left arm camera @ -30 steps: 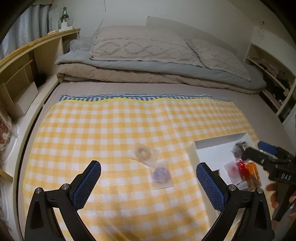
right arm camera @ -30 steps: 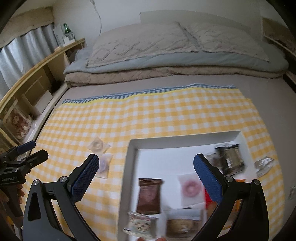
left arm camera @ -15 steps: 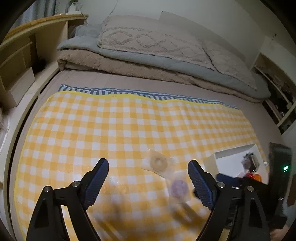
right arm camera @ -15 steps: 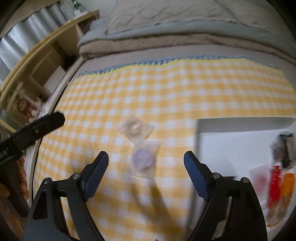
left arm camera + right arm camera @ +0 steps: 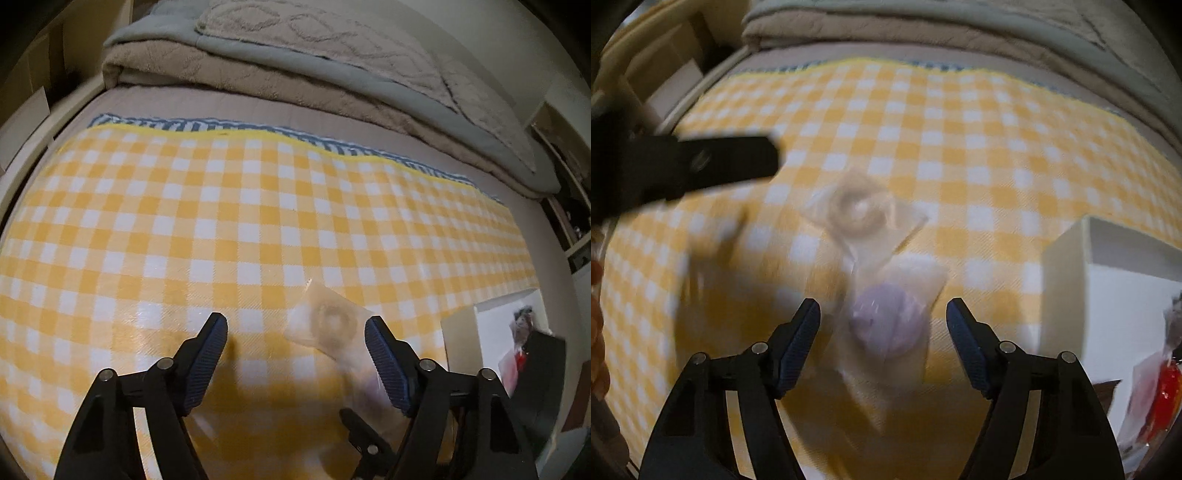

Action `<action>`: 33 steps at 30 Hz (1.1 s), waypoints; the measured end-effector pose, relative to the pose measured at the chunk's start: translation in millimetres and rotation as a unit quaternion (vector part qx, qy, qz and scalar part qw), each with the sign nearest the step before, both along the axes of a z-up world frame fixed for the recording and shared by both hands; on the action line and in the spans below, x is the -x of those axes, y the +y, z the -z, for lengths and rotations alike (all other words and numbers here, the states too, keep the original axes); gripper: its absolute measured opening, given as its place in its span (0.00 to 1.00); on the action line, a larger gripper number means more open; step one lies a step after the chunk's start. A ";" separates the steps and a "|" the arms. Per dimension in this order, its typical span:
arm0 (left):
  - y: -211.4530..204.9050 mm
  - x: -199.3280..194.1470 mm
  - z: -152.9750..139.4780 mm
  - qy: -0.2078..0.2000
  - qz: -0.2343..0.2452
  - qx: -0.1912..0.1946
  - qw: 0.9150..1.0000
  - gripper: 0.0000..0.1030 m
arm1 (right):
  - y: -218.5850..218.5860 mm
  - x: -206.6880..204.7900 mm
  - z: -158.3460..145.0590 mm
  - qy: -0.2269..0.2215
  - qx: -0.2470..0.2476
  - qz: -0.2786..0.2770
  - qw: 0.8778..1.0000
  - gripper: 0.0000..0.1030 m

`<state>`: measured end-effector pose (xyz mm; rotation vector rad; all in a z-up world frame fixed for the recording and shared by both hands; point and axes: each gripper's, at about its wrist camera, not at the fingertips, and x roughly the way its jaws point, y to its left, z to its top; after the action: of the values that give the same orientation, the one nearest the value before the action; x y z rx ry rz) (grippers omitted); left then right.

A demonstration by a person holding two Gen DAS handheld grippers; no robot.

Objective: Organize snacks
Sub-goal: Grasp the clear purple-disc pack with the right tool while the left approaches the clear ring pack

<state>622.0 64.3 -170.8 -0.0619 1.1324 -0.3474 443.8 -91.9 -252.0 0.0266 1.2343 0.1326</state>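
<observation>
Purple snack packet (image 5: pixel 886 325) lies flat, long axis running away from the right tool (image 5: pixel 882 325).

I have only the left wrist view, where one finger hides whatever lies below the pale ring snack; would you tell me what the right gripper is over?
Observer: The right gripper straddles a clear packet holding a purple round snack. Its jaws are closing, and the fingers are not yet touching the packet.
Operator: Thank you. Does that packet touch the pale ring one?
Observer: The pale ring packet lies just beyond it, and their wrappers appear to meet at a corner.
Operator: And where is the box from there?
Observer: The white box stands to the right of the purple snack, apart from it.
</observation>
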 end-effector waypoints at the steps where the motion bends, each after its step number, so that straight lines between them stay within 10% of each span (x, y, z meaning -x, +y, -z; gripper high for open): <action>1: -1.6 -3.1 3.0 -0.001 -0.002 0.000 1.000 0.72 | 0.5 2.1 0.6 -0.005 0.009 -0.006 1.000 0.64; 16: -57.0 -30.3 57.1 -0.056 0.016 -0.050 0.997 0.80 | -18.9 50.4 -10.0 -0.002 -0.050 -0.075 0.996 0.48; 24: -61.2 -39.1 75.8 -0.037 0.012 -0.144 0.989 0.81 | -37.6 72.9 -35.1 -0.019 -0.068 -0.091 0.993 0.47; 33: -45.8 -21.9 67.6 -0.013 0.067 -0.149 0.986 0.81 | -49.9 68.2 -79.9 -0.060 -0.087 -0.071 0.992 0.46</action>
<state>643.9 18.5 -238.4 0.2831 1.1552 -0.2936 375.6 -141.8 -172.0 0.0816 1.1007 0.3600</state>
